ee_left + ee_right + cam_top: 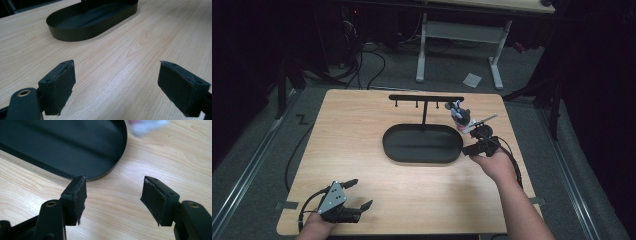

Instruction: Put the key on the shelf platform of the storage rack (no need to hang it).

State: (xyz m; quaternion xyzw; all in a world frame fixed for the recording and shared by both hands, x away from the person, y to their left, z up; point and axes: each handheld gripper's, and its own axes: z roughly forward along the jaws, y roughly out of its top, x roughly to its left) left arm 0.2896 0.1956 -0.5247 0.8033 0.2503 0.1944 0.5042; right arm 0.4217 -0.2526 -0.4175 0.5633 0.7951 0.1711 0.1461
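High view: the right gripper (479,140) hovers at the right end of the black oval tray (422,152), jaws apart and empty, just beside a small white-and-blue object (463,120) standing on the wooden table (362,130). The left gripper (357,194) sits near the table's front left corner, jaws spread, holding nothing.

Black tray (422,145) mid-table, bare wood around
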